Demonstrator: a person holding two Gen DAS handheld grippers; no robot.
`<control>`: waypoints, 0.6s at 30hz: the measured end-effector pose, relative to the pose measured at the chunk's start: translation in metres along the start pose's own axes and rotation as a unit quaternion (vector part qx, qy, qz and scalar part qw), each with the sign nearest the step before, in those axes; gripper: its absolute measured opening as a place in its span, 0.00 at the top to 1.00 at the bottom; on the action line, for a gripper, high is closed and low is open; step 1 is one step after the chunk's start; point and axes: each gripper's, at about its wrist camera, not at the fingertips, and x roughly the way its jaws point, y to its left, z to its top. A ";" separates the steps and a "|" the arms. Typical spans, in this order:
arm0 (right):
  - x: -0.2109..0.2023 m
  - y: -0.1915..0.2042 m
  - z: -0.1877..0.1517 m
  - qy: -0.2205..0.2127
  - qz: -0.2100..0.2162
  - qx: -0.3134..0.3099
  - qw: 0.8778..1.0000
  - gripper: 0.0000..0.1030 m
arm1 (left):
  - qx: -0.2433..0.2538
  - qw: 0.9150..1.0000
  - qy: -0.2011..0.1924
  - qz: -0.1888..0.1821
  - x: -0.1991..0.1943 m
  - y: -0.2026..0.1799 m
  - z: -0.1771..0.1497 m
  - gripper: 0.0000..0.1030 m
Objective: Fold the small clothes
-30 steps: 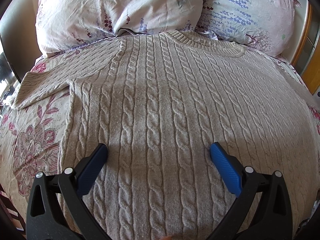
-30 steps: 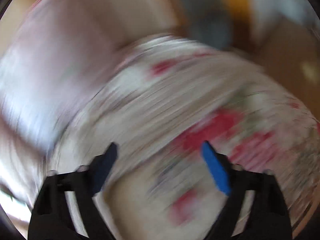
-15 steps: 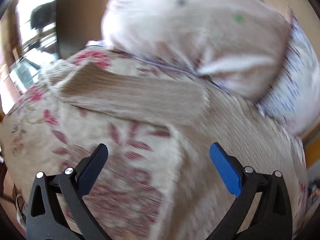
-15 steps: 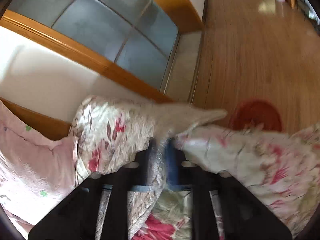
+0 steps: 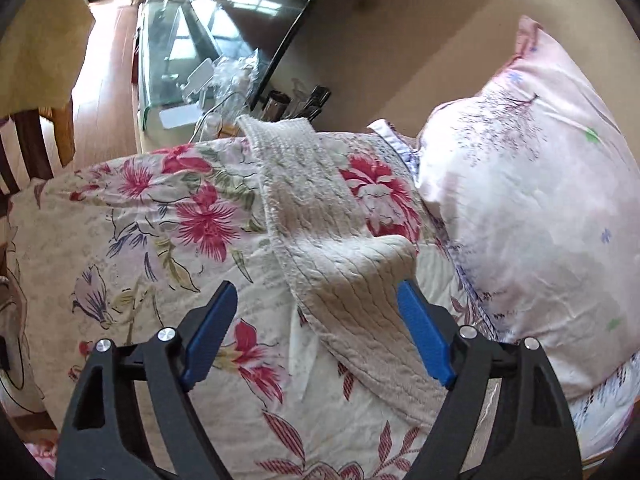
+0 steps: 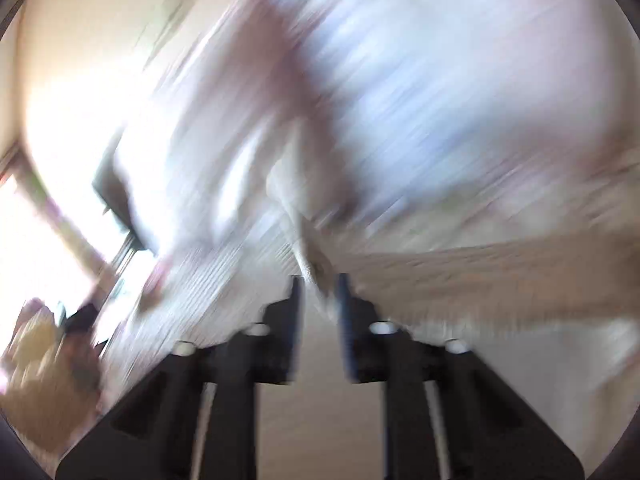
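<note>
While draped limp across floral bedding (image 5: 168, 240), sweater sleeve (image 5: 316, 216) judged soft, floppy, best taken at cuff; framed by left gripper (image 5: 318, 320), spread wide and empty; right gripper (image 6: 318, 292) pinched narrowly on blurred knit.

— Where does the sweater sleeve (image 5: 316, 216) lie?
— On the bedspread (image 5: 160, 240), running away from the left gripper (image 5: 320, 334), its near end between the spread fingers.
— And to the right?
— A pillow (image 5: 532, 208) on the bed, just beside the sleeve.
— Behind?
— A glass-topped table (image 5: 168, 60) beyond the bed's far edge.
— The right gripper (image 6: 318, 320)?
— Knit fabric (image 6: 316, 268) sits between its nearly closed fingers; the rest is blurred.
</note>
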 end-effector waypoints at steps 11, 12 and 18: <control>0.011 0.010 -0.045 0.073 0.010 0.066 0.995 0.24 | -0.131 0.989 0.034 -0.060 0.039 0.017 0.020 0.47; 0.006 0.002 -0.049 0.071 0.002 0.084 0.994 0.24 | -0.137 0.988 0.030 -0.063 0.041 0.017 0.021 0.49; -0.003 -0.021 -0.069 0.077 -0.030 0.118 0.990 0.24 | -0.194 0.978 0.033 -0.069 0.055 0.027 0.032 0.93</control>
